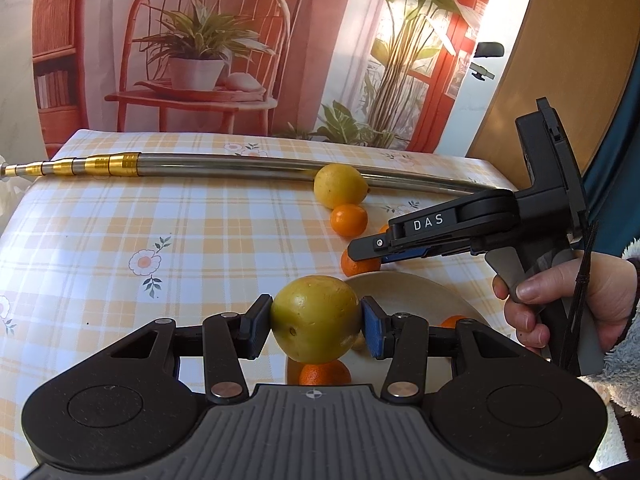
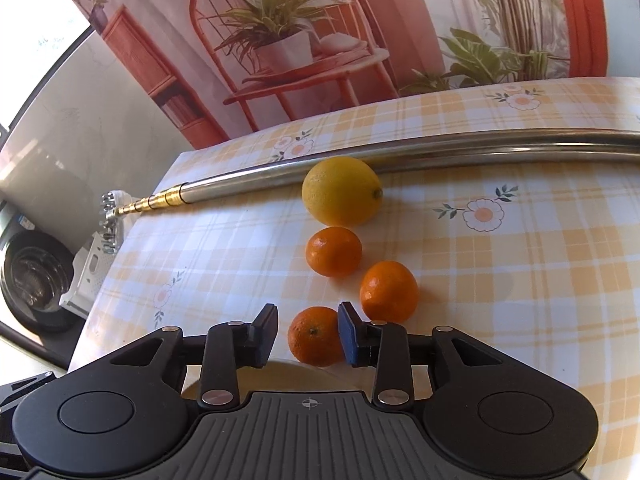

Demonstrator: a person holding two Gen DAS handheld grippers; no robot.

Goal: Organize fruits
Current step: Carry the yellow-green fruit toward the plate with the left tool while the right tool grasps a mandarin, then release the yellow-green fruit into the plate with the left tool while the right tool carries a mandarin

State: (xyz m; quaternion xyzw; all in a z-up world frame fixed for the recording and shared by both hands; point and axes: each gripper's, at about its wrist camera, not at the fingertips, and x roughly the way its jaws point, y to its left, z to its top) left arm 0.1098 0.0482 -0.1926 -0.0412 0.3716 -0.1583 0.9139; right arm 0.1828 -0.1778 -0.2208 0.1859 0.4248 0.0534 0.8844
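Holding now: the left claw (image 1: 316, 322) pinches a big yellow-green fruit (image 1: 316, 318) on both sides, up above the plate (image 1: 404, 292).
Plate: pale and round, with a small orange (image 1: 325, 374) on it under the held fruit.
Right claw (image 2: 307, 334): spread apart, with the near orange (image 2: 314, 336) between its fingers; its right pad looks to touch the orange.
Behind it: two more oranges (image 2: 334, 251) (image 2: 389, 291) on the checked tabletop (image 2: 520, 280).
Farther back: a lemon (image 2: 341, 191) just beside a long metal pole (image 2: 440, 148).
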